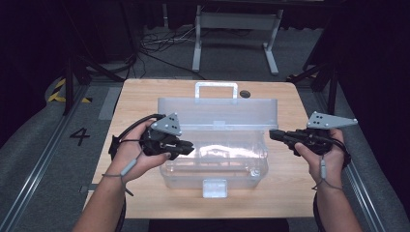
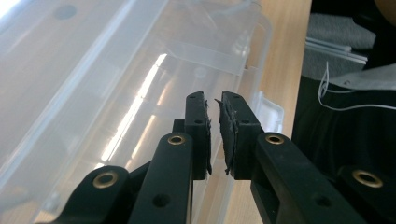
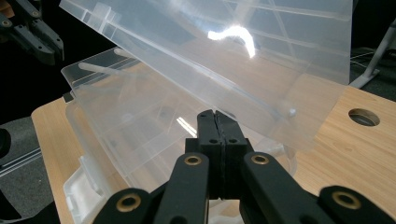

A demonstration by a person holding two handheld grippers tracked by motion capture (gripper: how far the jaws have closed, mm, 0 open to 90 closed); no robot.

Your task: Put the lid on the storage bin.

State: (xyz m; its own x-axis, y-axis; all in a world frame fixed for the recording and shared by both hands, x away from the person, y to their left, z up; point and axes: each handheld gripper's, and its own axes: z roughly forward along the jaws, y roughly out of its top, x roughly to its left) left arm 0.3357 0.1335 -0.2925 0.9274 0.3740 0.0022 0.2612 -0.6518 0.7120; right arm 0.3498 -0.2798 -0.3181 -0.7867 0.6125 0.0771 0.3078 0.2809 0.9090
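Observation:
A clear plastic toolbox (image 1: 212, 166) stands in the middle of the wooden table (image 1: 140, 101) with its lid (image 1: 217, 113) raised upright behind it. My left gripper (image 1: 187, 147) hovers over the box's left end, its jaws a narrow gap apart with nothing between them; the left gripper view shows that gripper (image 2: 213, 100) above the box's inside (image 2: 116, 70). My right gripper (image 1: 272, 134) points at the box's right end. Its pads meet, shut on nothing, as the right gripper view shows, where the gripper (image 3: 215, 114) sits before the tilted lid (image 3: 233, 51).
The lid's white handle (image 1: 216, 89) sticks up at the back, and a latch (image 1: 214, 187) hangs at the box's front. A round hole (image 1: 245, 94) lies in the table behind the box. Beyond the table are cables and a metal stand (image 1: 237, 29).

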